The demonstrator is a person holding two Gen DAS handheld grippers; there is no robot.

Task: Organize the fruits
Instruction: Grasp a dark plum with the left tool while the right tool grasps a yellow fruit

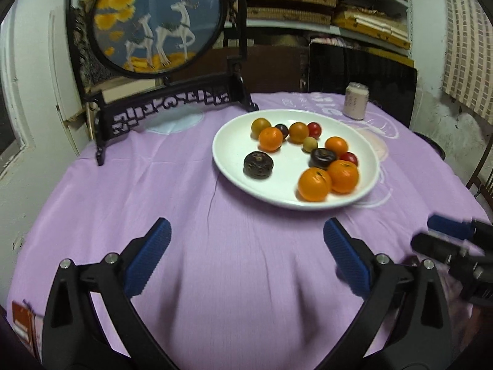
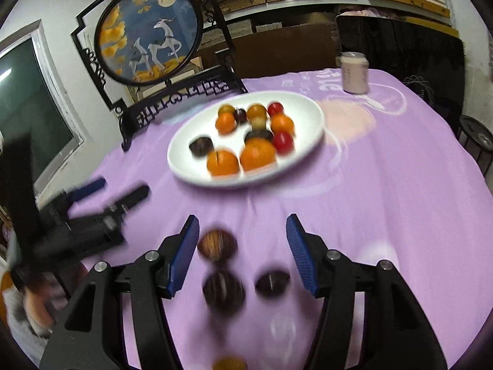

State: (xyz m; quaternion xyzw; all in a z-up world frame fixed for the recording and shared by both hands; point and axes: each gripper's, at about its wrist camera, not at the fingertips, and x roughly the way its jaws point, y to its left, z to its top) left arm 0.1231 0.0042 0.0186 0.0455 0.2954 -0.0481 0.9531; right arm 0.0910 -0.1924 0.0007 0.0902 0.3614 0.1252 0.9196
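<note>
Both grippers tilt down over the purple cloth [image 1: 215, 246], left gripper [image 1: 246, 259] and right gripper [image 2: 242, 252] fingers released.

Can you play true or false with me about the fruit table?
1. The white plate sits on a purple cloth. True.
2. The can lies on its side. False: it stands upright behind the plate.
3. The left gripper holds an orange. False: its jaws are open with nothing between them.
4. Some dark fruits lie on the cloth, off the plate. True.
5. The plate holds only oranges. False: red and dark fruits are there too.
</note>
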